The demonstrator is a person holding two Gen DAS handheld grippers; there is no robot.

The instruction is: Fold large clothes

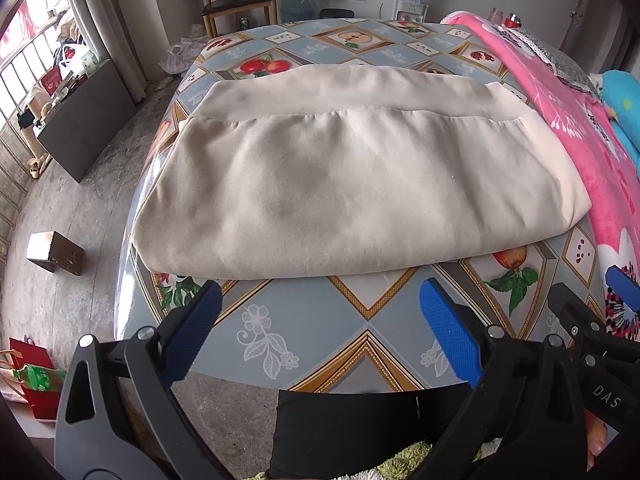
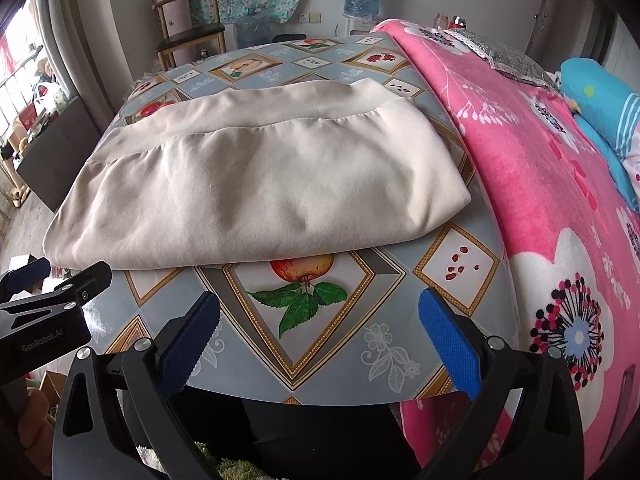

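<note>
While tongs hovered: garment (image 1: 352, 184) lay folded mid-frame on table (image 1: 320, 340).
Left tongs (image 1: 320, 334): spread, empty.
Right tongs (image 2: 320, 336): spread, empty.
Risk: shallow pinch could separate layers.

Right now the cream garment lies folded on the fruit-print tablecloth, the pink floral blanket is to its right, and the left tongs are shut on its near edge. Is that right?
Not quite. The left tongs are open, over bare tablecloth short of the cream garment, as the left wrist view shows. The rest holds: it lies folded, with the pink floral blanket to its right.
</note>
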